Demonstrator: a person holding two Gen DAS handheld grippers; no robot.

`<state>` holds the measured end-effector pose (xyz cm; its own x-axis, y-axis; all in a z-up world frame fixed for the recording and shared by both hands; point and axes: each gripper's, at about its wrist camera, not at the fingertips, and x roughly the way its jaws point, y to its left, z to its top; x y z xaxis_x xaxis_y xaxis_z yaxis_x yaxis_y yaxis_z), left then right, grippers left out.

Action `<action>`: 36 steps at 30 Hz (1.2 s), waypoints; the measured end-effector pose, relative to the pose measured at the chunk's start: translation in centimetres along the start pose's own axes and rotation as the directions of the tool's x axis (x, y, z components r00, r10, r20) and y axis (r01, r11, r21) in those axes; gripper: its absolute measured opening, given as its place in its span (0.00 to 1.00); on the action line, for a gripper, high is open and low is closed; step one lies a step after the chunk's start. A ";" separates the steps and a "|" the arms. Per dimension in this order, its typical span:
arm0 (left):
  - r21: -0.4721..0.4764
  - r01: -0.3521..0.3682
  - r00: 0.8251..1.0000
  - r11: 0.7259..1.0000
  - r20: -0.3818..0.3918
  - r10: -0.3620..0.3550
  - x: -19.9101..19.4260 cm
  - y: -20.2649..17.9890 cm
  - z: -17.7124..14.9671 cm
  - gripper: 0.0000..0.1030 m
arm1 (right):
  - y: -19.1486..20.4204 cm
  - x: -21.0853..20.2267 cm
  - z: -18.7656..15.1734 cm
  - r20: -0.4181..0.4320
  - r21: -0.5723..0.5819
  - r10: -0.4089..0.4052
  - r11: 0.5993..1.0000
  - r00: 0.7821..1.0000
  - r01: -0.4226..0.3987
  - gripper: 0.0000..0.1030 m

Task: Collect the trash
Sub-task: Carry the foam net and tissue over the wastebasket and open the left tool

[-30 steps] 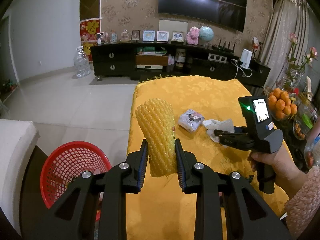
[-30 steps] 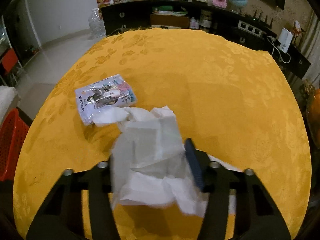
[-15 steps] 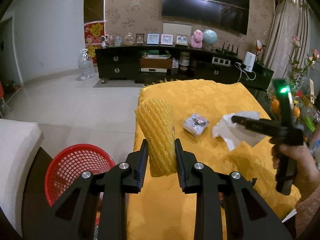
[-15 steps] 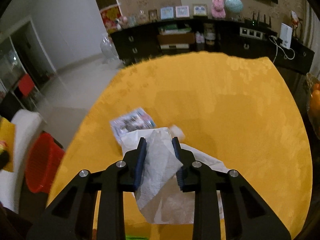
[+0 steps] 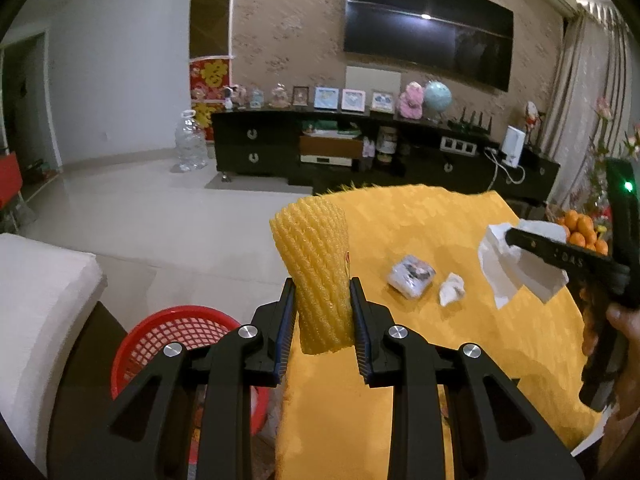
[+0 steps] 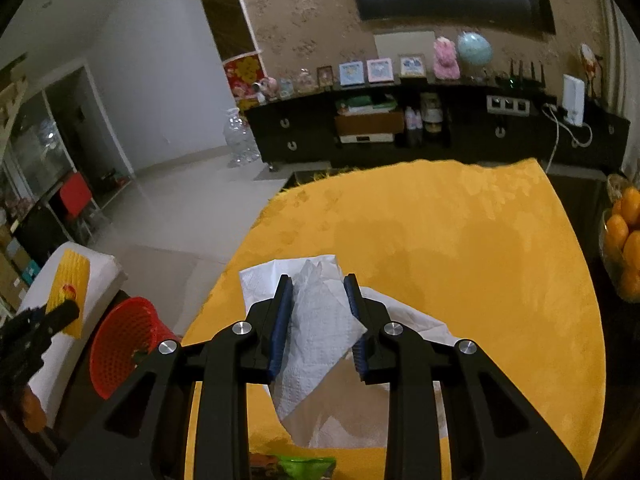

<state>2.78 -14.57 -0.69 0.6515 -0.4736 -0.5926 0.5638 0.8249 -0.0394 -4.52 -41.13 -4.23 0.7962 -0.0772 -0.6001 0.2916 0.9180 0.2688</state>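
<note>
At the far left of the left wrist view, a white cushion (image 5: 36,300) fills the edge, and just right of it stands the red basket (image 5: 176,336) on the floor, its lower part hidden behind the black arms of the left gripper (image 5: 322,312). That gripper's jaws are clamped on a yellow foam fruit net (image 5: 316,272), which stands upright between the pads over the edge of the yellow tablecloth (image 5: 400,224). Farther right on the cloth lie a small printed packet (image 5: 412,276) and just beside it a little crumpled white scrap (image 5: 451,289); only this view shows them. At the right edge the right gripper (image 5: 516,238) hangs above the table with a white paper napkin (image 5: 516,270) dangling from it, a hand (image 5: 622,328) on its handle cut off by the frame; oranges (image 5: 582,228) sit behind.

The right wrist view looks back from the other side: the left gripper and foam net appear small at its left edge, then the basket, whose mesh side and open mouth show here. In the middle the right gripper's jaws pinch the napkin, whose folds cover the cloth beneath. A green wrapper (image 6: 308,462) at the bottom edge is mostly cut off and hard to identify
</note>
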 end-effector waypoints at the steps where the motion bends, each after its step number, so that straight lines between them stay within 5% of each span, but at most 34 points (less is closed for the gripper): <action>1: -0.009 -0.005 1.000 1.000 0.006 0.005 -0.2 0.4 0.1 0.24 | 0.3 -0.2 0.0 0.003 -0.005 0.007 1.000 1.000 -0.007 0.26; 21: -0.109 -0.115 0.993 0.987 0.015 0.117 -2.1 7.1 -0.1 0.24 | 9.4 0.0 1.4 0.031 -0.127 0.108 0.987 0.994 -0.103 0.26; 36: -0.172 -0.180 0.983 0.968 -0.013 0.181 -2.7 11.8 -1.1 0.24 | 15.7 2.8 0.9 -0.028 -0.187 0.186 0.964 0.982 -0.188 0.26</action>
<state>7.10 -3.26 -0.46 0.7363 -0.3125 -0.6002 0.3409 0.9375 -0.0699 2.74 -27.23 -1.00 0.8214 0.1054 -0.5605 0.0327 0.9725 0.2308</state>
